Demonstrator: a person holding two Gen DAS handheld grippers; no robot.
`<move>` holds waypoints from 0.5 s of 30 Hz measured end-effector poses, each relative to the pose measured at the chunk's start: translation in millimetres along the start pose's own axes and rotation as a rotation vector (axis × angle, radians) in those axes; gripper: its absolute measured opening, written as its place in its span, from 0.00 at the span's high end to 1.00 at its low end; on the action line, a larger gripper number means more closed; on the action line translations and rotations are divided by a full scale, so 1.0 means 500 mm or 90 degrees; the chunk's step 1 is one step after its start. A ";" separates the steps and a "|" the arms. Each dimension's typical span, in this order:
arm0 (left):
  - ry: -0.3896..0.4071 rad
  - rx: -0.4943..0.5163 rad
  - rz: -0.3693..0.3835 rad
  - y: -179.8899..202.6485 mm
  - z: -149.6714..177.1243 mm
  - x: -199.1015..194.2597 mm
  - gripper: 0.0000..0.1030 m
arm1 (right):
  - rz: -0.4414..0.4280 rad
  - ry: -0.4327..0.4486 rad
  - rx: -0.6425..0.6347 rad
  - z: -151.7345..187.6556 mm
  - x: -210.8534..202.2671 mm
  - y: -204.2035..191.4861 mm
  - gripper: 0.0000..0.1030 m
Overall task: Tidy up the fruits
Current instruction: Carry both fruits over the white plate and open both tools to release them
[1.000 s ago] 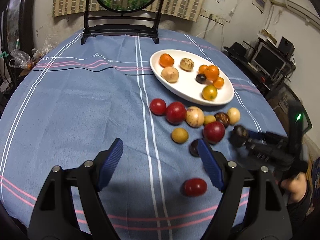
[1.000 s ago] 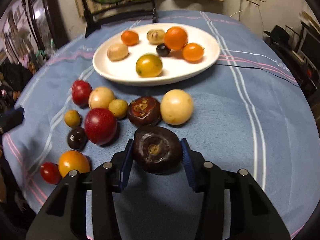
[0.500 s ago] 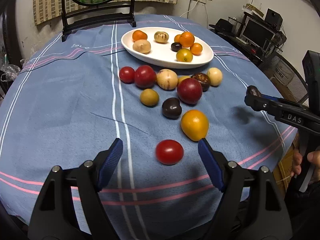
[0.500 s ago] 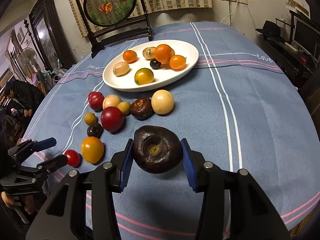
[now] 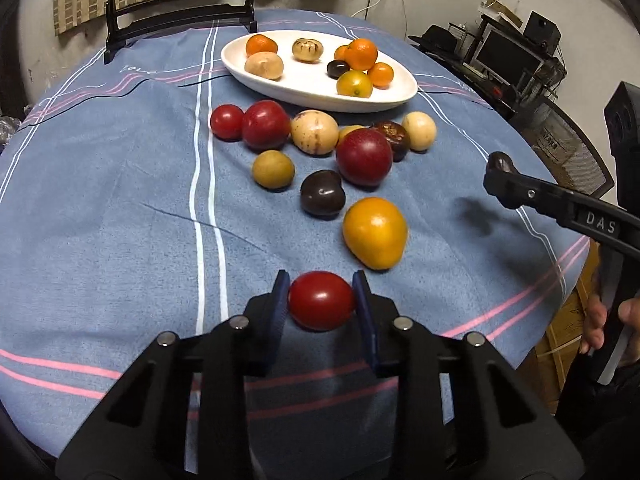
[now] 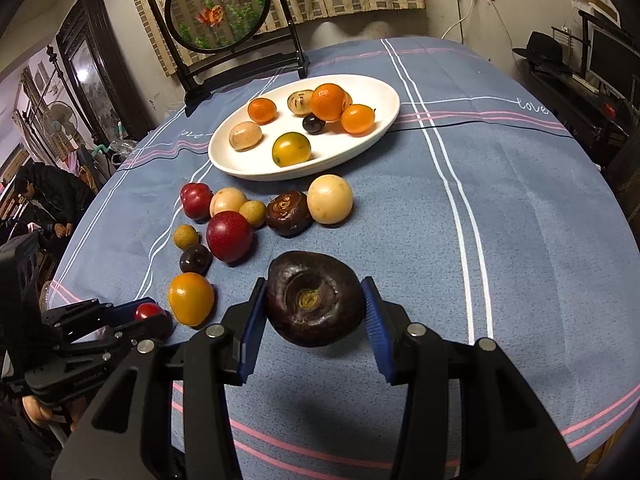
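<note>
The left gripper [image 5: 321, 301] has its jaws closed on a small red tomato [image 5: 321, 300] at the near edge of the counter [image 5: 120, 208]. The right gripper [image 6: 315, 312] has its jaws clamped on a dark brown water chestnut [image 6: 315, 304], held above the blue cloth at the counter's near right side, its shadow below. Just beyond the tomato lies an orange-yellow fruit [image 5: 375, 232], then a dark plum [image 5: 322, 193] and a large red fruit [image 5: 363, 156] among the loose cluster at the counter's middle. Behind them, toward the far edge, the white oval plate [image 5: 400, 94] holds oranges and pale fruits.
</note>
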State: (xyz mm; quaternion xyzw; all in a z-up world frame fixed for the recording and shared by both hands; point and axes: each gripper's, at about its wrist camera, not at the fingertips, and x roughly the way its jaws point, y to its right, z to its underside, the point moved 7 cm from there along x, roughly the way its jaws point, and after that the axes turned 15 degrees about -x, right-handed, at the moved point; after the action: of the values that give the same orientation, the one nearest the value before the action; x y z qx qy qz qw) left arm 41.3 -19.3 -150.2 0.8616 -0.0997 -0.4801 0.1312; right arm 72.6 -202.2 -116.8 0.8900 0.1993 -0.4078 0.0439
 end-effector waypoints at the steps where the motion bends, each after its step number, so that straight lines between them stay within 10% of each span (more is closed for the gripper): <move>1: 0.000 -0.002 0.001 -0.001 0.001 -0.002 0.69 | -0.001 0.000 0.000 0.000 0.000 0.000 0.55; 15: 0.043 -0.025 0.007 -0.020 -0.030 -0.060 0.69 | 0.000 0.014 -0.013 -0.003 -0.005 -0.010 0.55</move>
State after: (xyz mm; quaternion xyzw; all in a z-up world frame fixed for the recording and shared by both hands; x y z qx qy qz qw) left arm 38.9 1.3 -121.7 0.8739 -0.0909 -0.4519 0.1541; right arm 69.8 -198.0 -113.5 0.8940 0.2038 -0.3957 0.0506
